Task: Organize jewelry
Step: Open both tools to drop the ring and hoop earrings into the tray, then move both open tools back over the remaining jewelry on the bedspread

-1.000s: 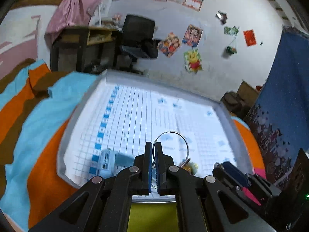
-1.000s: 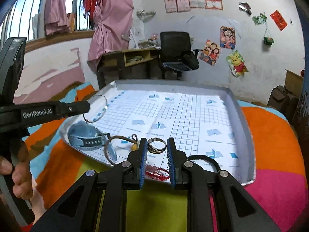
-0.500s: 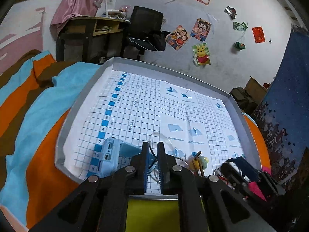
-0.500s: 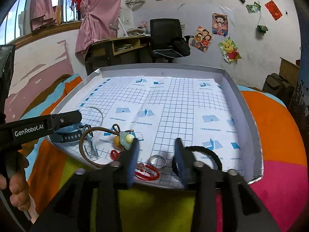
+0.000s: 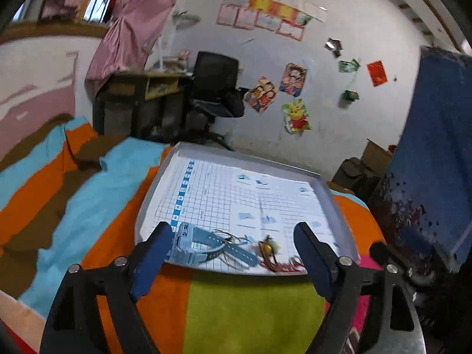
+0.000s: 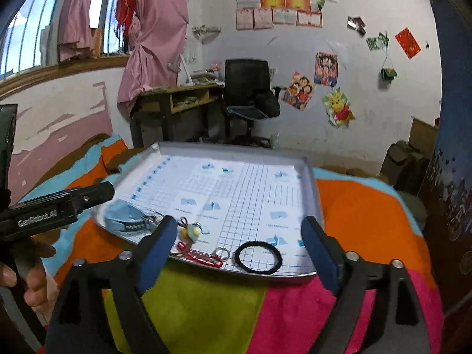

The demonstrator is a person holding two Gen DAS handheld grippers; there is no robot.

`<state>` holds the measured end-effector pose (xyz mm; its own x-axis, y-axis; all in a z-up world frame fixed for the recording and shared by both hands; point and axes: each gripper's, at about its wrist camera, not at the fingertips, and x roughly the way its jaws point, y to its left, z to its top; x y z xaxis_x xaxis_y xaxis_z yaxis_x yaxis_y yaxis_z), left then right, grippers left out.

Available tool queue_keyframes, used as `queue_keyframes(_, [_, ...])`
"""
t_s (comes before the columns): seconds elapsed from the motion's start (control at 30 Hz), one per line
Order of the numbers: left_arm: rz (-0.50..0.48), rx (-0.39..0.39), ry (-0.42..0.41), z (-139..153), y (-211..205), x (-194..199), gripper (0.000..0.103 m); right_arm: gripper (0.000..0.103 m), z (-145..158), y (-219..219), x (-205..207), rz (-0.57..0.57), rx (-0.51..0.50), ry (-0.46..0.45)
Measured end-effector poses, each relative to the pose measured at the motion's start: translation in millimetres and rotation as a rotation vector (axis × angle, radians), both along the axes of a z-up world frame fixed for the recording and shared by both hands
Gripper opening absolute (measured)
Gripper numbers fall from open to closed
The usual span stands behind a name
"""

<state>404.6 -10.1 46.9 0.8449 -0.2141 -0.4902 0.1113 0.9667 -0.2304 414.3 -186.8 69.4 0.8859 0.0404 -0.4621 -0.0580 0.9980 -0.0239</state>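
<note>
A grey tray [image 6: 312, 183] lined with grid paper lies on a colourful bedspread. Along its near edge sit a light-blue watch [image 6: 126, 219], a thin wire hoop [image 5: 228, 236], a charm with a yellow and blue bead [image 6: 193, 231], a red bracelet [image 6: 203, 258], a silver ring [image 6: 221, 253] and a black hair tie [image 6: 258, 257]. My left gripper [image 5: 233, 255] is open and empty, pulled back over the near edge; it also shows in the right wrist view [image 6: 59, 203]. My right gripper [image 6: 239, 249] is open and empty, in front of the ring and hair tie.
The bedspread [image 6: 362, 206] surrounds the tray. A desk [image 6: 180, 100] and a black office chair [image 6: 250, 88] stand behind, by a wall with posters. A blue curtain [image 5: 436, 153] hangs on the right.
The left gripper set the wire hoop down by the watch, opened and drew back. The right gripper released the silver ring on the tray, opened wide and drew back.
</note>
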Motion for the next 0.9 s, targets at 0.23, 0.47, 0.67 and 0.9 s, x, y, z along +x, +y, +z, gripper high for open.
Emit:
queue_keyframes(0.23, [0.010,0.073,-0.133,40.0,-0.9,-73.7,0.103,0.102,55.1,-9.8,-61.1,-0.012,0.029,-0.063])
queue_keyframes(0.47, [0.029,0.040,-0.209,68.3,7.3,-146.3,0.103,0.102,89.8,-22.4,-131.3,-0.005,0.072,-0.116])
queue_keyframes(0.67, [0.040,0.011,-0.227,72.9,13.3,-195.2,0.103,0.102,92.7,-29.3,-190.6,0.004,0.088,-0.143])
queue_keyframes(0.9, [0.029,0.033,-0.234,64.0,12.8,-257.0,0.103,0.102,85.0,-32.8,-261.7,0.012,0.072,-0.158])
